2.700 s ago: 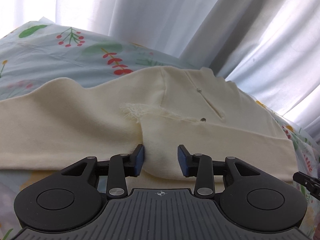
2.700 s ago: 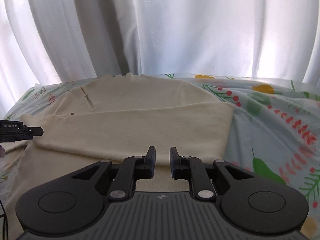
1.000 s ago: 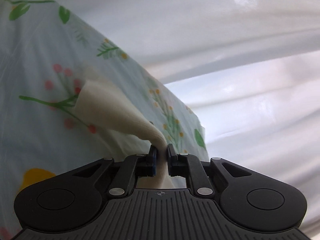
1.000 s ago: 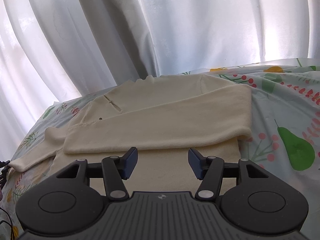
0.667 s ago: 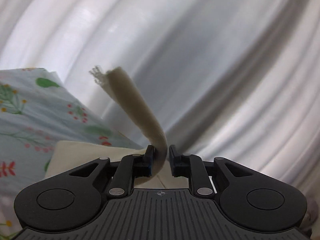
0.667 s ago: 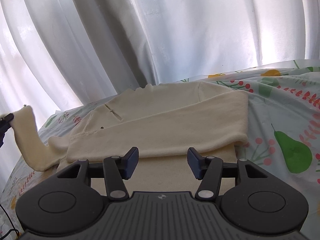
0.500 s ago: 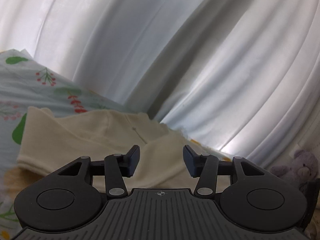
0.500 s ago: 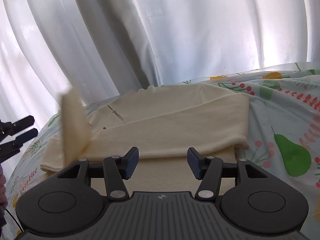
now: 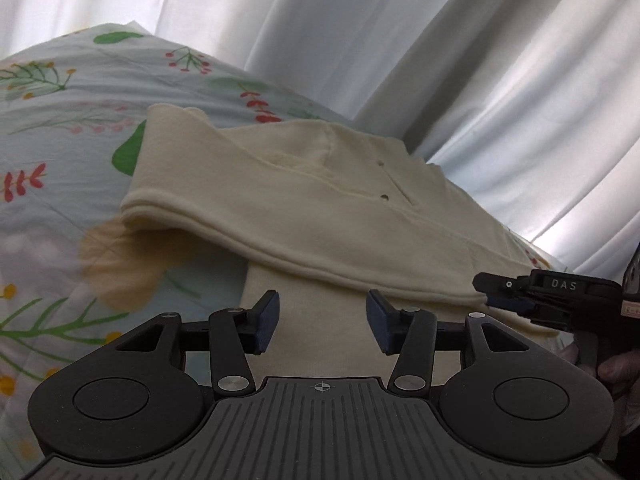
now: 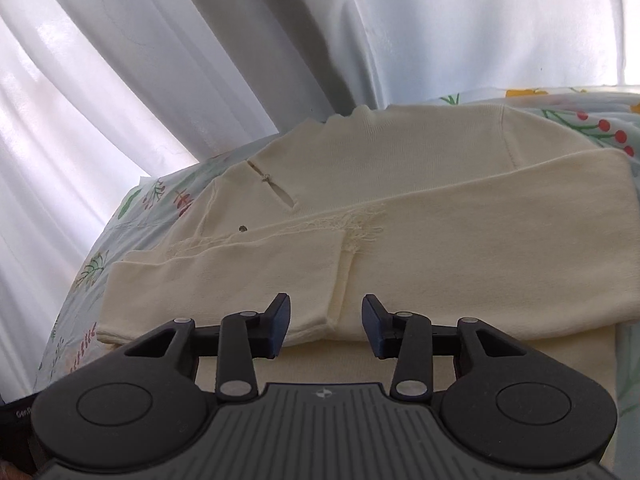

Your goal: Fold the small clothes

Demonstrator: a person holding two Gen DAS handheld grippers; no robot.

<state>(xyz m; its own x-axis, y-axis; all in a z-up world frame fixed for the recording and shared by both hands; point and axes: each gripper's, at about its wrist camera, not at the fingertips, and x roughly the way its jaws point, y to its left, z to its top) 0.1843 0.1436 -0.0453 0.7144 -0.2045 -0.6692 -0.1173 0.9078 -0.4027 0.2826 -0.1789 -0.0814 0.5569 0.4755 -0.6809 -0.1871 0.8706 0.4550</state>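
Right wrist view shows the job about half done, I'd say. The cream top fills the middle of the frame on the sheet, with both sleeves already crossed over its chest. One sleeve runs in from the right edge, the other from lower left, and they overlap just above the right gripper. What looks left is folding the body up from its lower hem and squaring the bundle.

Behind everything, the white curtain hangs in soft, glowing pleats across the upper frame. The sheet is thin pale-blue cotton printed with leaves and red berries, lightly wrinkled. The top is a fine matte knit with a split, buttoned neckline and frayed, lacy cuffs.

The right gripper has just been narrowing its jaws, but they remain apart, pads clear of the overlapped sleeves below them. In the left wrist view, the left gripper is released too, jaws apart and empty, low in the frame over the top's body.
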